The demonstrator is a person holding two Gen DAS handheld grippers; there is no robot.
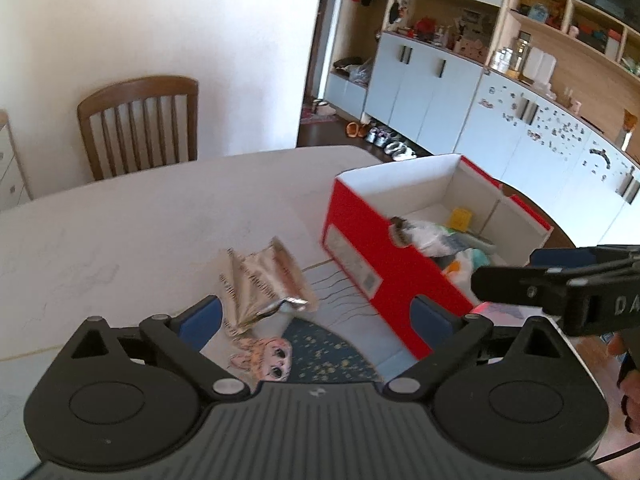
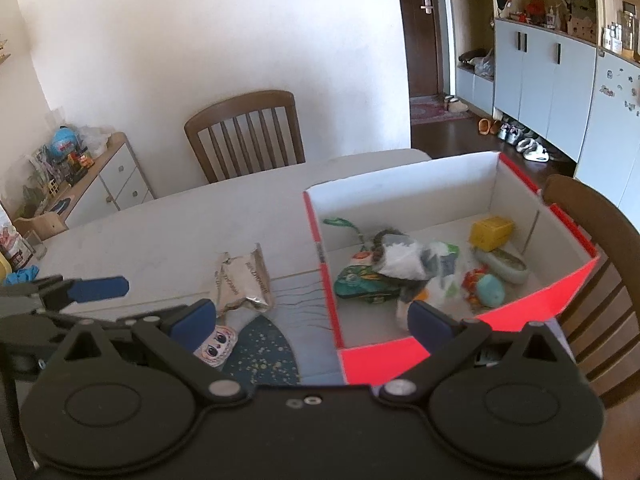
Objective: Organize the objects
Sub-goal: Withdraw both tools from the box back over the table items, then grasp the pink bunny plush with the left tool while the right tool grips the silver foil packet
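White table (image 2: 160,232) carries a crumpled silver foil wrapper (image 2: 244,280) beside a red cardboard box (image 2: 532,304); left tongs (image 1: 316,316) and right tongs (image 2: 312,316) gape wide, empty.

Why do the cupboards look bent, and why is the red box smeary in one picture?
Left wrist view: the fisheye lens bows the cupboards, and motion blur smears the red box and the wrapper. Right wrist view: sharper, though the box glares where daylight hits its front.
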